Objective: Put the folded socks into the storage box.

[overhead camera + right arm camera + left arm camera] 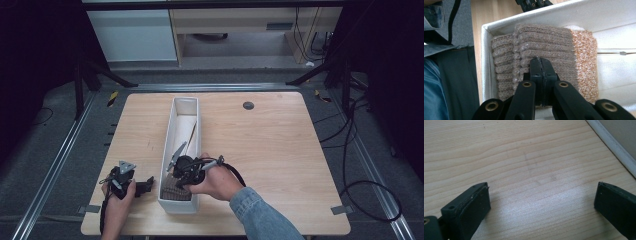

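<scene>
Right tool [541, 65] with jaws pressed together, empty, just above knitted brown sock [541, 50] at near end of white box [485, 62]; left tool [541, 202] wide open, empty, over worktop [524, 157] beside box.

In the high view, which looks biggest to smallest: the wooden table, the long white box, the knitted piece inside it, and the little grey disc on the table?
1. Table
2. White box
3. Knitted piece, partly hidden by the right hand-held gripper
4. Grey disc

Dim surroundings, evenly lit table [280, 150] – soft glare, close views slightly blurred
</scene>
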A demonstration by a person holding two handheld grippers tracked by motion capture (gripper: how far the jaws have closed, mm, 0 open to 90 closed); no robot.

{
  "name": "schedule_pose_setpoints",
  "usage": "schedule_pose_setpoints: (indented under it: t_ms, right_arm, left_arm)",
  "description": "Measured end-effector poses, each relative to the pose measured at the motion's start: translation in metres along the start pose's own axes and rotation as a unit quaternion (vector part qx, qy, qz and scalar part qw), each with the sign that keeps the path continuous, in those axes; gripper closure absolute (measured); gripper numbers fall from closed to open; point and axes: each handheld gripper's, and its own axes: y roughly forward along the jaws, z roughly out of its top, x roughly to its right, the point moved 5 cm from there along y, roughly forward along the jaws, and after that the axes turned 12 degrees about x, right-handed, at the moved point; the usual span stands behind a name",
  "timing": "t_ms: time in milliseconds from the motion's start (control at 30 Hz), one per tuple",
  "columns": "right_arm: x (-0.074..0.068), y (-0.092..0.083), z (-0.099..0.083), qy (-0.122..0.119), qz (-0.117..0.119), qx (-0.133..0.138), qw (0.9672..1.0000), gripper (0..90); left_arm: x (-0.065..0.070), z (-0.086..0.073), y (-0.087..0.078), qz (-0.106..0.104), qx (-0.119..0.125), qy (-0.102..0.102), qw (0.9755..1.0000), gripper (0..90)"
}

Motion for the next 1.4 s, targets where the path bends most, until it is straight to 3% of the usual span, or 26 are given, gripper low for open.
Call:
schedule_pose_setpoints:
  t_ms: [800,1400]
  right_arm:
    - [-0.002,0.011,-0.009,0.003,0.002,0.000,1.0000,90.0]
    - [-0.002,-0.018,-0.002,-0.015,0.000,0.018,0.9997,86.2]
  left_arm:
    - [0.000,0.000,0.000,0.000,-0.001,0.001,1.0000,0.0]
    - [0.000,0.000,0.000,0.000,0.000,0.000,1.0000,0.0]
